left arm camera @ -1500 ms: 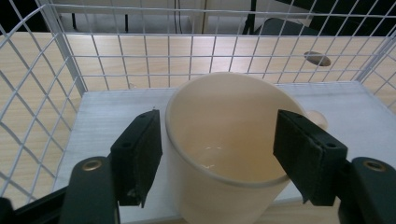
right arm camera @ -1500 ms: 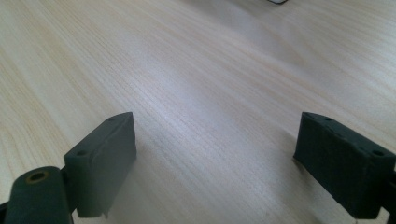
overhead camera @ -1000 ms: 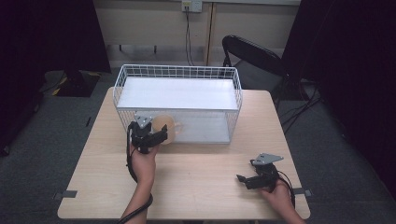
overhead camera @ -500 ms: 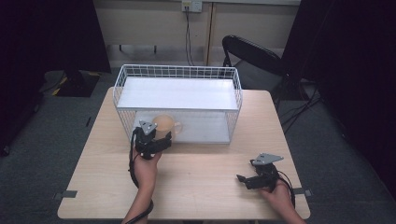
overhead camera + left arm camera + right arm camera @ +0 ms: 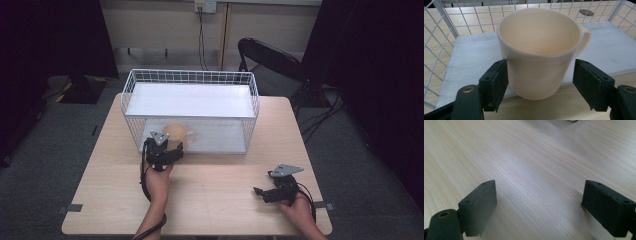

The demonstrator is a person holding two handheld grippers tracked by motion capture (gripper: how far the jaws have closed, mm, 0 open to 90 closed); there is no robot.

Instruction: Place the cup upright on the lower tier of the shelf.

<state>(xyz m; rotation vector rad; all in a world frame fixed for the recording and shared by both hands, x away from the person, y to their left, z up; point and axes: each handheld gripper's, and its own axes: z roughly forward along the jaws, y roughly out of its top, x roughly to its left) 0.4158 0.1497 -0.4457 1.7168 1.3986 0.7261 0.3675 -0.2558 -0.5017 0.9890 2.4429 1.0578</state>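
A cream cup (image 5: 177,134) with its handle to the right sits between the jaws of my left gripper (image 5: 169,147), which is shut on its lower body. The jaws have just been closing on it. In the left gripper view the cup (image 5: 539,50) is upright, its base over the front edge of the white lower board (image 5: 471,57), with my left gripper (image 5: 540,75) around it. This is at the open front of a white wire rack (image 5: 190,75). My right gripper (image 5: 261,192) rests low near the table's front right, open, and the right gripper view has bare wood between the jaws of my right gripper (image 5: 539,205).
The rack has a white upper board (image 5: 190,100) and wire walls (image 5: 439,15) on its sides and back. It stands at the far middle of the wooden table (image 5: 220,200). A black chair (image 5: 270,60) is behind the table on dark carpet.
The left gripper with the cup has shifted a little to the right and nearer the rack's front opening, and the cup sits lower. The right gripper has stayed where it was.
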